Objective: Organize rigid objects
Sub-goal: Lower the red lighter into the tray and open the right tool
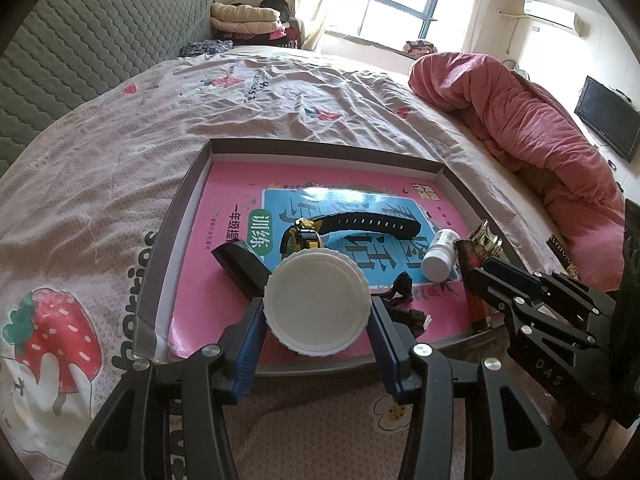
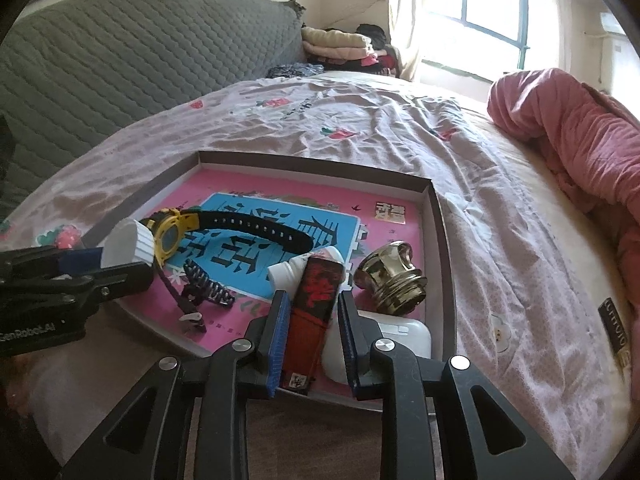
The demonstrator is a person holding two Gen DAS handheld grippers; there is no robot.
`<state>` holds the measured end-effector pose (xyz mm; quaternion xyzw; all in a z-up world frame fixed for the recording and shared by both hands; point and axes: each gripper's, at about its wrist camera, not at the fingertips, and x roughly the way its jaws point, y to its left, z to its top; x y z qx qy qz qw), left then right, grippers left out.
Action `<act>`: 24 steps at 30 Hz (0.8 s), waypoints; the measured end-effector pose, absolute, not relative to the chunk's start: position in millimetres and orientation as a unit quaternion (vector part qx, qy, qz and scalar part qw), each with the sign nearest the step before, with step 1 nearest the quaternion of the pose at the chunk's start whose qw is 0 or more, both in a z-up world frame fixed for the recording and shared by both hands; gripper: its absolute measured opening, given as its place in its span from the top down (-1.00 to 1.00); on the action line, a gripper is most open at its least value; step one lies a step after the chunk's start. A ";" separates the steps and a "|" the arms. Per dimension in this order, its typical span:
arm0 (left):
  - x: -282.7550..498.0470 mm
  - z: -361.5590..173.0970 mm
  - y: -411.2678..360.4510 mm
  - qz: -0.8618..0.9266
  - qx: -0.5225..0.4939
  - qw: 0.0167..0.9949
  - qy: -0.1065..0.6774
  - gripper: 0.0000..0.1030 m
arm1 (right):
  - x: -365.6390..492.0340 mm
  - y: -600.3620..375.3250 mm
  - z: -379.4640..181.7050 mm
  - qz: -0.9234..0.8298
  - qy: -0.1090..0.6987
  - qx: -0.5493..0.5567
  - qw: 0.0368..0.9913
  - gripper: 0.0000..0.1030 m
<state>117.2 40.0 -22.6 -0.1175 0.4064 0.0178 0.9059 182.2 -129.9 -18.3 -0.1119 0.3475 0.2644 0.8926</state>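
A shallow grey box tray (image 1: 176,216) (image 2: 440,216) lies on the bed with a pink book as its floor. My left gripper (image 1: 318,308) is shut on a white ribbed lid (image 1: 318,304), held over the tray's near edge; the lid also shows in the right wrist view (image 2: 128,246). My right gripper (image 2: 314,300) stands around a red and black box (image 2: 316,300) at the tray's near right; the left pad touches it, the right pad stands slightly off. A yellow and black watch (image 2: 176,234), a small white bottle (image 1: 440,256) and a gold knob (image 2: 390,278) lie in the tray.
A black braided cord (image 2: 208,292) and a white case (image 2: 404,334) lie in the tray, and a black wedge (image 1: 240,268) sits beside the watch. A pink quilt (image 1: 540,140) is bunched at the right. A grey padded headboard (image 2: 120,60) stands at the left.
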 end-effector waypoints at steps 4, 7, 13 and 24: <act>117.7 -22.5 39.9 0.017 -0.117 0.905 0.408 0.02 | 181.8 -138.0 -13.1 0.266 0.343 -0.090 0.896 0.49; 118.5 -22.5 38.6 0.016 -0.114 0.904 0.411 0.02 | 183.6 -143.2 -11.6 0.264 0.347 -0.077 0.897 0.47; 122.2 -23.9 37.9 0.011 -0.113 0.902 0.418 0.02 | 185.6 -147.7 -11.4 0.259 0.352 -0.066 0.897 0.47; 127.6 -26.2 39.7 0.012 -0.112 0.899 0.424 0.02 | 185.9 -147.1 -11.6 0.258 0.349 -0.066 0.898 0.46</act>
